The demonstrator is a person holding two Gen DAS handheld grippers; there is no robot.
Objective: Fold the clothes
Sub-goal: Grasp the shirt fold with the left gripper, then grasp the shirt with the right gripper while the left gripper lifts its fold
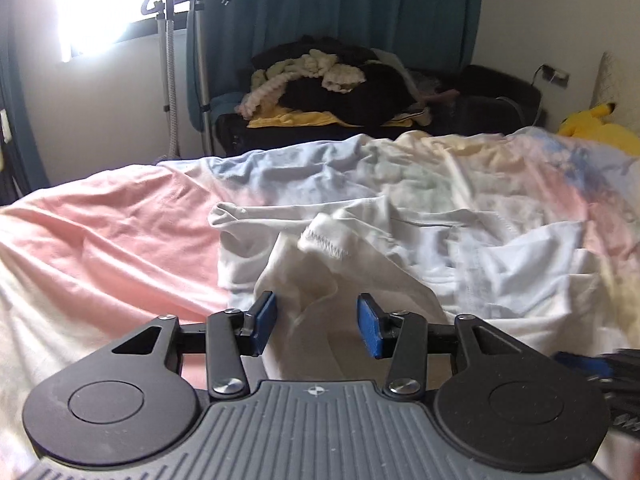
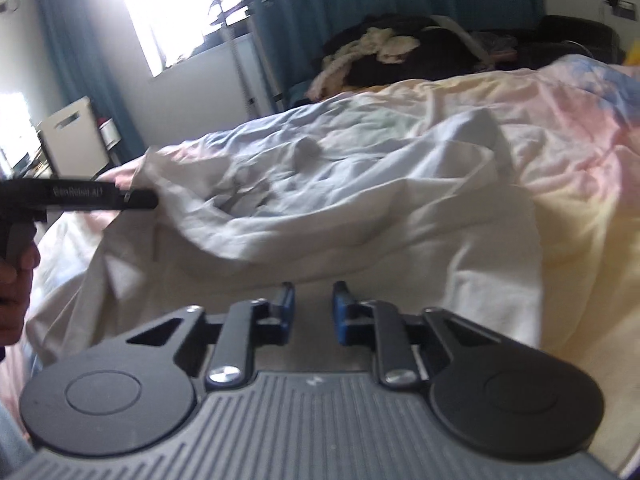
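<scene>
A white garment (image 1: 360,264) lies crumpled on the bed, a hemmed sleeve or edge (image 1: 326,240) sticking up. My left gripper (image 1: 316,320) is open, its blue pads either side of a raised fold of the white cloth, not closed on it. In the right wrist view the same garment (image 2: 340,200) spreads across the bed. My right gripper (image 2: 314,308) is open with a narrower gap, low over the cloth's near edge, holding nothing. The left gripper's black body (image 2: 80,198) shows at the left, at the garment's edge.
The bed has a pastel pink, blue and yellow sheet (image 1: 100,232). Behind it a dark sofa carries a heap of clothes (image 1: 332,84). A garment steamer stand (image 1: 172,60) and teal curtains (image 1: 340,8) are by the window. A yellow plush toy (image 1: 596,124) lies at the right.
</scene>
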